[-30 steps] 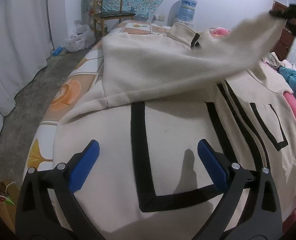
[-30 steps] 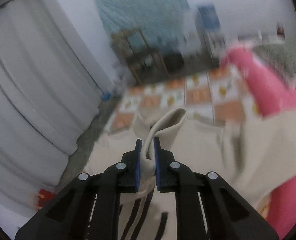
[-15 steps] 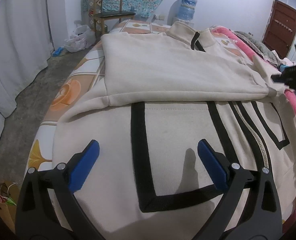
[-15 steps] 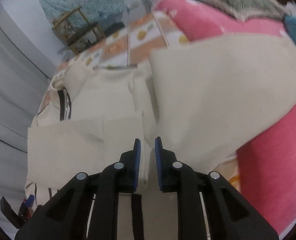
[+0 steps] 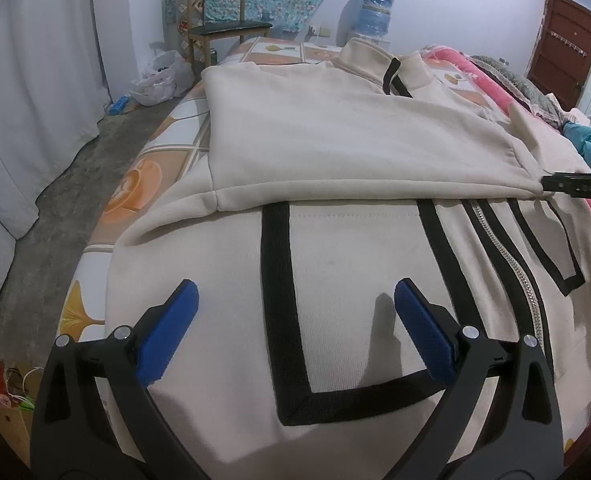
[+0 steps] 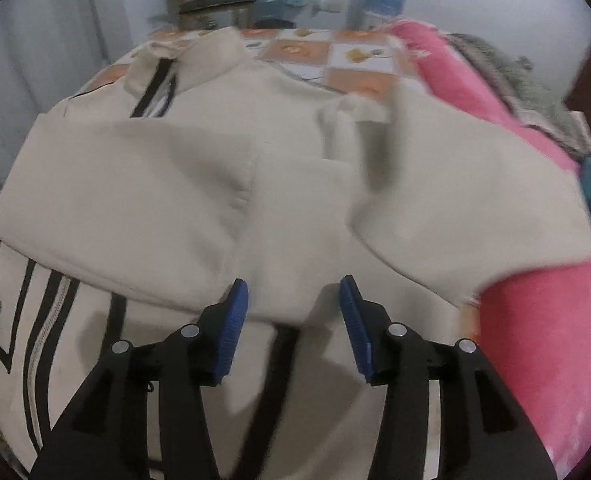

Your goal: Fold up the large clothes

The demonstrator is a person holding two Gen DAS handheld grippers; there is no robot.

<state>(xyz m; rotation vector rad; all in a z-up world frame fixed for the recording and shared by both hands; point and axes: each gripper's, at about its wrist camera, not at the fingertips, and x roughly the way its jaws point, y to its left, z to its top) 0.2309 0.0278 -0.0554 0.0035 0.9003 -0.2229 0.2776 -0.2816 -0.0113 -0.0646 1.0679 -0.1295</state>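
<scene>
Cream jacket (image 5: 335, 152) lies spread front-up on the bed (image 5: 143, 168), collar toward the far end, hem toward both cameras. Black tape trim and a silver zipper (image 5: 511, 264) run down the front. One sleeve (image 5: 355, 148) is folded flat across the chest, its cuff end lying at the zipper side.

Left gripper (image 5: 295, 328): hovers low over the hem part of the jacket, jaws wide apart, nothing between them. Blue pads (image 5: 167, 336) show clear of the cloth; their shadows fall on the fabric below. A black L-shaped trim line sits between the two fingers in the left wrist view.

Right gripper (image 6: 293, 320): over the sleeve's cuff end, pointing steeply down. Jaws have just been opening and now stand apart; the cloth lies under and between the pads, not pinched. Right wrist view is blurred, so the fabric edge there is soft. The tip of the right gripper also shows at the right edge of the left wrist view, just beside the folded sleeve's corner.

The other sleeve (image 6: 475, 208) lies out to the right against a pink blanket (image 6: 547, 340).

Surroundings: patterned orange-and-white bed sheet under the jacket, wooden chair (image 5: 219, 28) beyond the bed, water bottle (image 5: 373, 8) by the far wall, white curtain (image 5: 23, 92) to the left, brown door (image 5: 563, 48) at far right.
</scene>
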